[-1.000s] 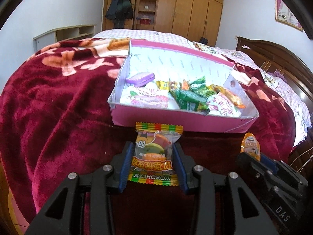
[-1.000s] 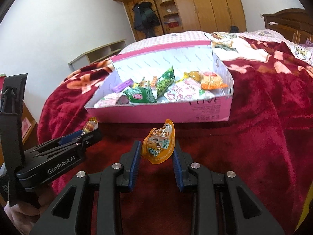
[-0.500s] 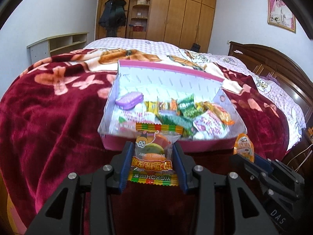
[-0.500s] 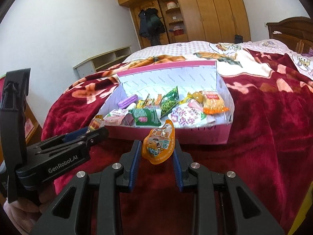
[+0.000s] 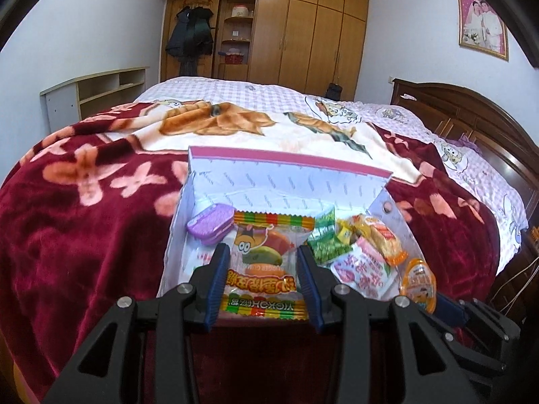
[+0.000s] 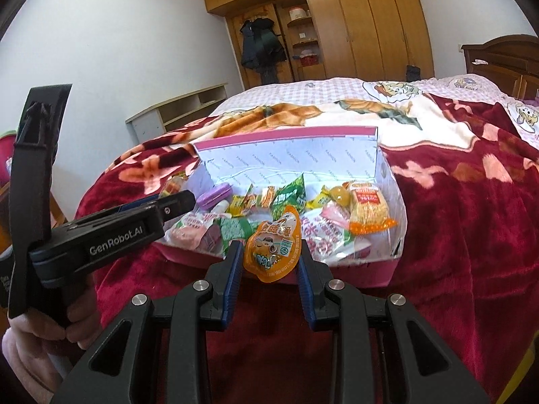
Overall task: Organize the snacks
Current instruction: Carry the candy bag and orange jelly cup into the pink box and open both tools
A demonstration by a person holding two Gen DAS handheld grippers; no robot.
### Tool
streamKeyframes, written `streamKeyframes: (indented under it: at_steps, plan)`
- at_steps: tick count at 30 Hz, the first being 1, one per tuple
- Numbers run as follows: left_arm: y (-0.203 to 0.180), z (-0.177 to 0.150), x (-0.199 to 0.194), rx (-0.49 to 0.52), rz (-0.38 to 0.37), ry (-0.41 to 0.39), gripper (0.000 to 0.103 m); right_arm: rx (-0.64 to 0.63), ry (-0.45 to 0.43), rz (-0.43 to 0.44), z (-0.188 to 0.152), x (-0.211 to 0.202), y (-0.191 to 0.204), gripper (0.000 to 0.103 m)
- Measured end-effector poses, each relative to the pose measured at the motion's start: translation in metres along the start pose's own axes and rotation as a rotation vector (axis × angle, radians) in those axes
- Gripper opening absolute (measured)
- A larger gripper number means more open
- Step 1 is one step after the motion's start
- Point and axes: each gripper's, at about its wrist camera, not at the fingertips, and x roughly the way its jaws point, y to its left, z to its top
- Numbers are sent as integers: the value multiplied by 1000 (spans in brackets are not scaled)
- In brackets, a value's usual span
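A pink box [image 5: 289, 155] with a white lining sits on the red blanket and holds several snack packs. It also shows in the right wrist view [image 6: 286, 136]. My left gripper [image 5: 264, 252] is shut on a burger gummy packet [image 5: 266, 262] and holds it above the box's near left part. My right gripper [image 6: 268, 245] is shut on an orange jelly cup [image 6: 274, 245] and holds it over the box's near edge. The jelly cup also shows in the left wrist view [image 5: 417, 279]. The left gripper shows at the left of the right wrist view [image 6: 175, 203].
In the box lie a purple tin [image 5: 210, 224], green packs [image 6: 288, 195], a pink pack [image 5: 362, 269] and an orange noodle pack [image 6: 367, 208]. The red floral blanket [image 5: 84, 219] covers the bed. A wooden headboard [image 5: 471, 128] stands at the right, wardrobes [image 5: 303, 30] behind.
Both grippers have risen and moved forward with their snacks, from in front of the box to over its near edge. Both stay shut.
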Motion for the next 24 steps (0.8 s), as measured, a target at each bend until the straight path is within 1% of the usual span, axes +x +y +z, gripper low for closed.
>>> streamKeyframes:
  at_steps: [12,24]
  plan:
    - [-3,18,38,19,43,12,43,-1,-8,-27,21,15,-11,32]
    - [-5,29,74,31,62,32,43,6,-20,-61,41,24,-27,32]
